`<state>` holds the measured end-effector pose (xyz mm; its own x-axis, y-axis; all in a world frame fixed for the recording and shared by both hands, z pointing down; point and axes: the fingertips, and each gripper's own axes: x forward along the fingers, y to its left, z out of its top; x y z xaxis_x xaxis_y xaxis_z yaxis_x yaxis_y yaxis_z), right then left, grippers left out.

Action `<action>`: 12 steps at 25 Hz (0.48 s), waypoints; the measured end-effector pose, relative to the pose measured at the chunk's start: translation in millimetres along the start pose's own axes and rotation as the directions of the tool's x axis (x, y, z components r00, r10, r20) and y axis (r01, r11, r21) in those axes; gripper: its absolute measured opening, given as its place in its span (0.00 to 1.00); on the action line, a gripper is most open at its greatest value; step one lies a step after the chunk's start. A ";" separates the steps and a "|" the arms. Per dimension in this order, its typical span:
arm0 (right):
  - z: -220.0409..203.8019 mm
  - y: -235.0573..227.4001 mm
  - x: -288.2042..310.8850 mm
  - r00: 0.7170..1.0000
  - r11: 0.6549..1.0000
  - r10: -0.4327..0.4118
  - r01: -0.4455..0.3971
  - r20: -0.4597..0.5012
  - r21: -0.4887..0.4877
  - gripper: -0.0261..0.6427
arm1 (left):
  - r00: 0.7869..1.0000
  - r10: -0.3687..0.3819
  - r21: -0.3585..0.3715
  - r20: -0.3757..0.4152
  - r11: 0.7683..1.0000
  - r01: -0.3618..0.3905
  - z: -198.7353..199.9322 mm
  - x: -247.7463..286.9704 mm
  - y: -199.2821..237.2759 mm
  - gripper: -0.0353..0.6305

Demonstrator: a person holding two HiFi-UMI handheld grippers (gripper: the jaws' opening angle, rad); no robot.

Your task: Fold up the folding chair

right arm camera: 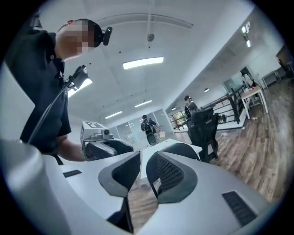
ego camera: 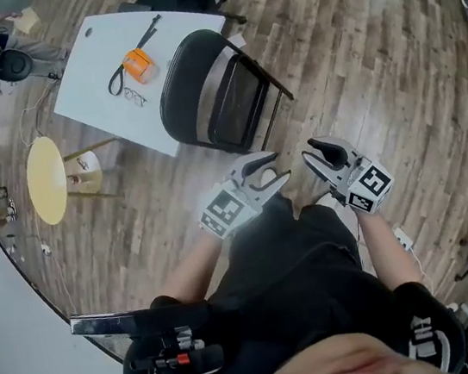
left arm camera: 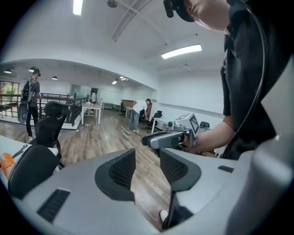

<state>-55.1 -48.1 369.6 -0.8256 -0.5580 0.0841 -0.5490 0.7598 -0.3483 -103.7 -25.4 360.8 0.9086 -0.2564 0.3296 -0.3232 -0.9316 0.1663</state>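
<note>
We hold the left gripper (ego camera: 277,166) and right gripper (ego camera: 311,151) with jaws apart, empty. The chair (ego camera: 219,97) stands just ahead, close against the table (ego camera: 97,89) edge, a yellow stool (ego camera: 46,179) beyond at left. Open floor (ego camera: 362,49) lies right of the chair.

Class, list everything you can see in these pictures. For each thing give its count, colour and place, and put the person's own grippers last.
folding chair: one, black, standing on the floor at the table's near edge
table: one, white, upper left of the head view
orange object with a black strap: one, on the table; what it is cannot be told
glasses: one pair, dark-rimmed, on the table beside the strap
round stool: one, yellow top, pale legs, left of the table
office chair: one, black, beyond the table
floor: brown-grey wood planks
left gripper: grey, jaws apart, empty
right gripper: grey, jaws apart, empty
</note>
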 end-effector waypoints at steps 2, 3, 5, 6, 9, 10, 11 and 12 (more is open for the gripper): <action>27.8 28.4 -16.4 0.999 0.998 0.033 -0.032 0.020 -0.056 0.17 | 0.998 0.028 -0.024 0.059 0.999 -0.027 16.9 -9.5 -11.6 0.22; 39.9 42.3 -23.6 0.999 0.996 0.041 -0.038 0.032 -0.079 0.12 | 0.995 0.046 -0.032 0.085 0.999 -0.044 24.4 -16.2 -16.3 0.17; 60.6 65.1 -35.2 0.998 0.992 0.040 -0.033 0.054 -0.125 0.06 | 0.988 0.082 -0.034 0.130 0.996 -0.078 37.4 -28.3 -24.1 0.07; 69.7 73.9 -39.6 0.997 0.988 0.038 -0.029 0.062 -0.149 0.05 | 0.984 0.094 -0.026 0.149 0.996 -0.091 43.6 -32.6 -27.8 0.06; 93.6 92.8 -50.9 0.995 0.979 0.033 -0.014 0.090 -0.203 0.05 | 0.972 0.117 -0.002 0.202 0.993 -0.119 61.9 -39.2 -37.8 0.06; 99.5 97.9 -54.2 0.995 0.976 0.031 -0.009 0.099 -0.217 0.05 | 0.967 0.121 -0.005 0.222 0.992 -0.123 67.7 -40.5 -40.6 0.06; 103.3 102.9 -56.6 0.994 0.973 0.031 -0.006 0.102 -0.231 0.05 | 0.963 0.123 -0.013 0.241 0.992 -0.124 73.0 -41.7 -43.2 0.06; 105.2 107.7 -58.0 0.995 0.970 0.031 -0.006 0.100 -0.242 0.05 | 0.958 0.124 -0.021 0.258 0.992 -0.123 77.5 -42.7 -45.4 0.06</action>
<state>-52.7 31.0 229.0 -0.8249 -0.5650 -0.0201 -0.5596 0.8210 -0.1129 -107.3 7.9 267.1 0.8988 -0.4274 0.0971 -0.4377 -0.8875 0.1445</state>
